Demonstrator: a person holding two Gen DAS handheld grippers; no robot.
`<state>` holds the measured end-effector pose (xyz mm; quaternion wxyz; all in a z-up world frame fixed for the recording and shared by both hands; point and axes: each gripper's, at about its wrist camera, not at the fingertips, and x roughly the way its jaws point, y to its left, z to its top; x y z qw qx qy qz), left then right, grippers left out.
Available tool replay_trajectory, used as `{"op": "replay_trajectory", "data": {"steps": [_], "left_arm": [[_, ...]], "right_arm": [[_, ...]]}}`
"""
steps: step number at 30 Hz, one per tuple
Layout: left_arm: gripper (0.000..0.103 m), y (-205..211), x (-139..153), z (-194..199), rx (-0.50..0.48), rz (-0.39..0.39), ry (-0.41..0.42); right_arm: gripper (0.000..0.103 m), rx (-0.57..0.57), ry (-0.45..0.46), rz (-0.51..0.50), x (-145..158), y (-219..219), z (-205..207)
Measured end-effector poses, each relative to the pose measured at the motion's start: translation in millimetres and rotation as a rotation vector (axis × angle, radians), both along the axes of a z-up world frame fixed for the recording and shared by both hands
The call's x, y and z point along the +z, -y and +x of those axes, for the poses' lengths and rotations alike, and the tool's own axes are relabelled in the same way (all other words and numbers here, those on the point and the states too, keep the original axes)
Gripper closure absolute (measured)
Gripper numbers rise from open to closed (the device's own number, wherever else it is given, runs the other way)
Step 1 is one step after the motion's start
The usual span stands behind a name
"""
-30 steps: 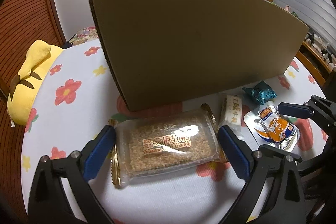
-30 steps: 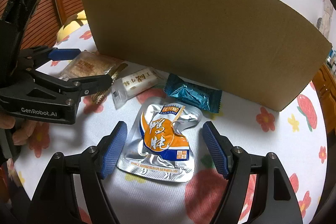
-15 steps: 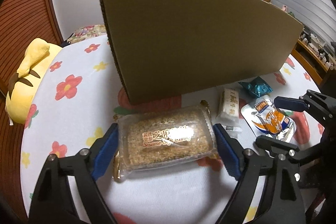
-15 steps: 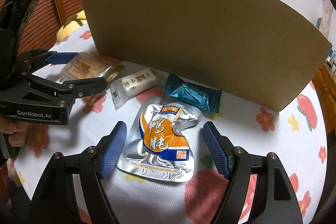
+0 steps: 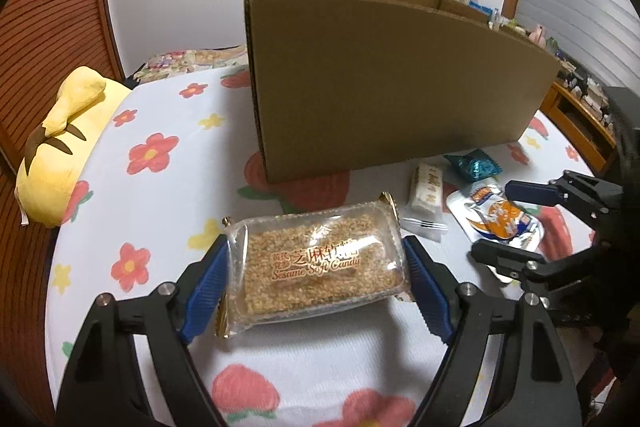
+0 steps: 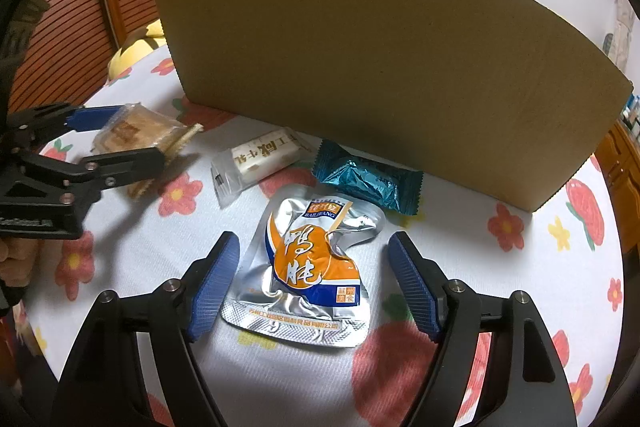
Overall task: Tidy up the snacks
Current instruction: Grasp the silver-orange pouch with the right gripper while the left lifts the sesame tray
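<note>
My left gripper (image 5: 314, 267) grips a clear sesame soft candy pack (image 5: 316, 263) by its short ends, jaws closing, and the pack hangs just above the flowered tablecloth (image 5: 160, 187). The right wrist view shows the same pack (image 6: 136, 125) raised in the left gripper (image 6: 136, 137). My right gripper (image 6: 314, 247) stands open over a silver and orange pouch (image 6: 308, 267) that lies flat between its fingers, untouched. A white nougat bar (image 6: 264, 155) and a teal wrapped candy (image 6: 368, 179) lie beside the pouch. Behind them stands an open cardboard box (image 5: 380, 87).
A yellow plush toy (image 5: 64, 147) rests at the table's left edge. Wooden slatted panels stand at the left, and a wooden shelf (image 5: 580, 115) with small items sits at the right. The box's front wall (image 6: 380, 67) blocks the far side.
The left gripper's jaws closed onto the sesame candy pack and raised it off the cloth, so the box's open top now shows. The right gripper and pouch stayed put.
</note>
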<state>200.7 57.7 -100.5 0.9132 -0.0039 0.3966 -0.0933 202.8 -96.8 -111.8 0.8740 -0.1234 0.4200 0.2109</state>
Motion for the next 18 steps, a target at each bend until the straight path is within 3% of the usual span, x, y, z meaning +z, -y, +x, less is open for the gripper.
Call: {"op": "replay_trajectory", "data": {"steps": [15, 18], "left_arm": [[0.019, 2.6, 26.5, -39.4, -0.023, -0.011, 0.096], [0.019, 4.3, 27.8, -40.5, -0.026, -0.005, 0.103]], "right_arm": [[0.024, 0.005, -0.017, -0.002, 0.4, 0.7, -1.5], [0.029, 0.022, -0.018, -0.002, 0.9, 0.5, -3.2]]}}
